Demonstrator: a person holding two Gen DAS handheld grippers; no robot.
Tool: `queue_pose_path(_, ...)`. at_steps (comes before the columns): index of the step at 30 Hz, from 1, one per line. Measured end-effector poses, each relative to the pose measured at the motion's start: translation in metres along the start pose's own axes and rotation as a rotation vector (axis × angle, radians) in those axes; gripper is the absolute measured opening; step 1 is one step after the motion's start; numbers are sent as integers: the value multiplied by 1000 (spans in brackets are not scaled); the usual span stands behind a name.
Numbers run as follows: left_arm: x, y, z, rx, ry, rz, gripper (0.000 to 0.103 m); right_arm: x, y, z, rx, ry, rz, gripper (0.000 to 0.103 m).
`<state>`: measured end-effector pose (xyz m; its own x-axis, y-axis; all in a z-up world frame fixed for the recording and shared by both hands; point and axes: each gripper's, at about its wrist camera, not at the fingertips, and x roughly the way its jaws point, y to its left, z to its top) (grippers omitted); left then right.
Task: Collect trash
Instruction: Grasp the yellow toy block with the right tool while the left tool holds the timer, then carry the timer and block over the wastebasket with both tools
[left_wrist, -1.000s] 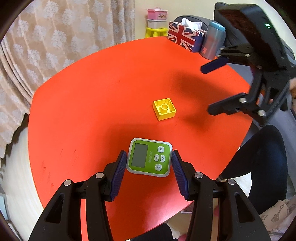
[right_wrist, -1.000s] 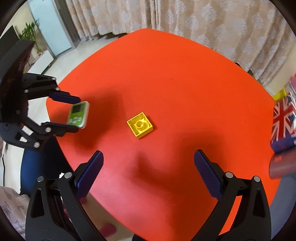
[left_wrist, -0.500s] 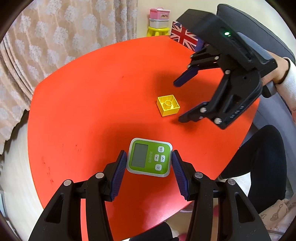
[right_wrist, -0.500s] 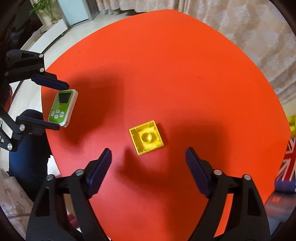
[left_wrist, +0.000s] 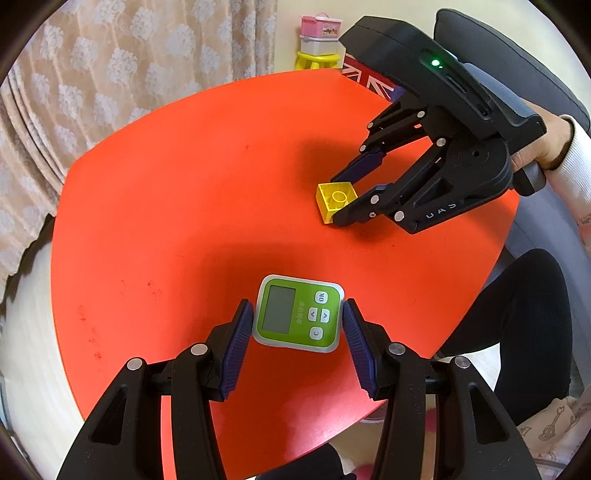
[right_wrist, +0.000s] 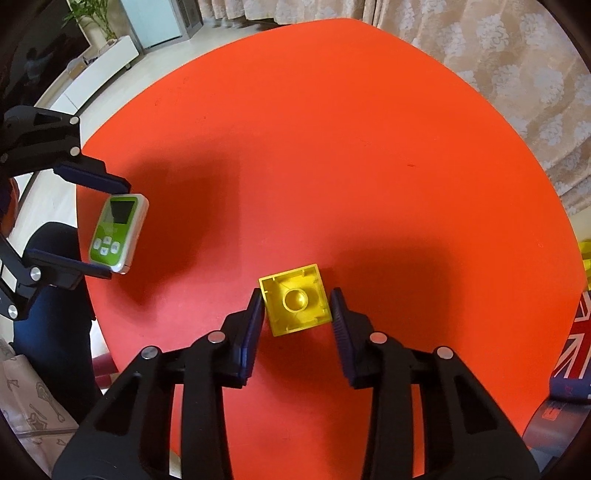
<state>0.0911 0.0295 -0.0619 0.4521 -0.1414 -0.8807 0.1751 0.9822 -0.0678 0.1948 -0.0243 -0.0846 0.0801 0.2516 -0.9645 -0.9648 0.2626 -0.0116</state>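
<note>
Left wrist view: my left claw (left_wrist: 297, 320) is clamped on 1 green timer (left_wrist: 297, 312), its buttons reading "OK" and "C", screen end pointing away from me, above the red worktop (left_wrist: 184, 206). Farther off, my right claw (left_wrist: 345, 197) straddles 1 yellow brick (left_wrist: 334, 201).

Right wrist view: I see the brick (right_wrist: 294, 299) lying hollow side up on the worktop (right_wrist: 332, 147), between fingers (right_wrist: 252, 325) held slightly apart, the right one clear of it.

The green timer (left_wrist: 298, 313) carries buttons marked "OK" and "C", 2 arrow keys, and small white characters too fine to read. The right hand-held gripper (left_wrist: 341, 194) shows mirrored letters, seemingly "UAS".
</note>
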Motion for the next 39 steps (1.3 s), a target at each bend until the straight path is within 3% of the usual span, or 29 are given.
queue_pose_path(16,-8,-17,1,33,-35,-2,49,-50,10,-46,141,-143,-67,36)
queue_pose_path(31,-39,-56,-11,83,-124,-3,49,-113,40,-125,287,-336,-90,36)
queue_pose_path(39,-50,-73,-25,82,-155,-14,49,-128,66,-152,308,-379,-79,36)
